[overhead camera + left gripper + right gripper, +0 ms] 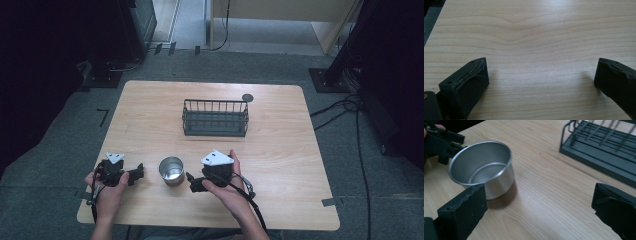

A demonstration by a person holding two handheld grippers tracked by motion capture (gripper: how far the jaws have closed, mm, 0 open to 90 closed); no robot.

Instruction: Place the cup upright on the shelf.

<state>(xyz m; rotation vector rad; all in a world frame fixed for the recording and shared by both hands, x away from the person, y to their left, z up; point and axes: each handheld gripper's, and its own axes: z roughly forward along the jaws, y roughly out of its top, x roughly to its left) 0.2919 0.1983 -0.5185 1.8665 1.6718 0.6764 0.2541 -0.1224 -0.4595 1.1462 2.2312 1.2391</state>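
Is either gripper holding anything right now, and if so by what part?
Nothing is held. The left gripper is open over bare table, and the right gripper is open beside the metal cup, not gripping it.

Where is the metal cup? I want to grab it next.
In the high view the metal cup stands upright near the table's front edge, between the left gripper and right gripper.

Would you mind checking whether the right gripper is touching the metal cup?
Apart. In the high view, bare table shows between the right gripper and the metal cup.
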